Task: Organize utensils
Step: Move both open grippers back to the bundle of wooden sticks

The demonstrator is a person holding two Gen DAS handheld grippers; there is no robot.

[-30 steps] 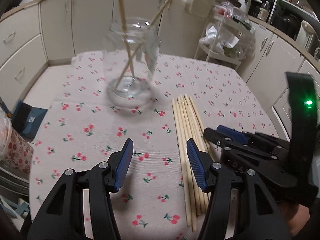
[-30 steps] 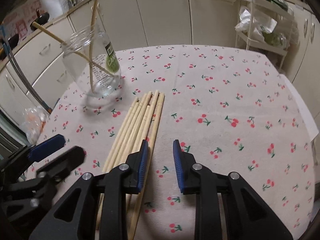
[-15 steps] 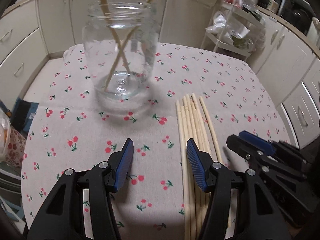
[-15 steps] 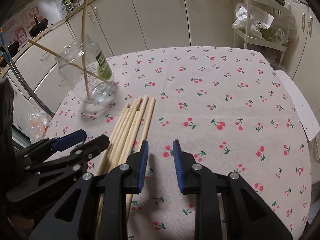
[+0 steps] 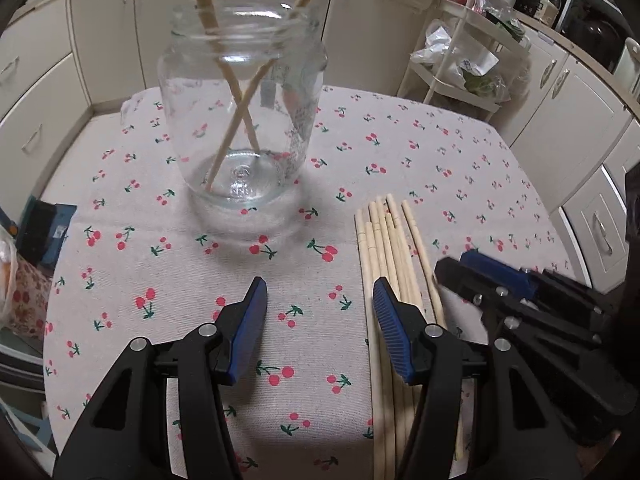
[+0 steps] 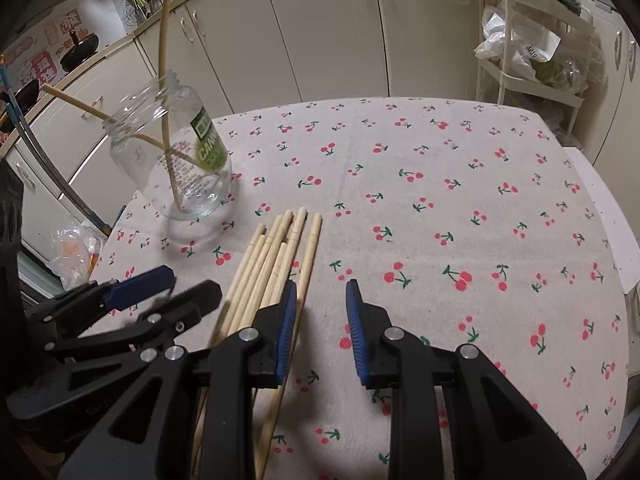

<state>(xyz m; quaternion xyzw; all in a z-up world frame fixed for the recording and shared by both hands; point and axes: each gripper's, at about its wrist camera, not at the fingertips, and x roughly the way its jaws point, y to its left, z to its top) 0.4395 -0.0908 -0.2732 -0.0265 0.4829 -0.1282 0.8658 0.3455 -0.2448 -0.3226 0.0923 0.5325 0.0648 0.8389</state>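
A clear glass jar stands upright on the cherry-print tablecloth with two wooden chopsticks crossed inside it. Several more chopsticks lie side by side on the cloth, right of the jar. My left gripper hovers open and empty in front of the jar, its right finger over the near part of the bundle. My right gripper is open with a narrow gap and nothing in it, just right of the chopstick bundle. The jar shows at the far left in the right wrist view.
White kitchen cabinets run behind the table. A wire rack with bags stands at the back right. A plastic bag and a blue item sit off the table's left edge. The right gripper lies beside the bundle.
My left gripper has moved forward toward the jar, which now looks larger and closer. The right gripper has barely shifted. Both jaws keep the same gap.
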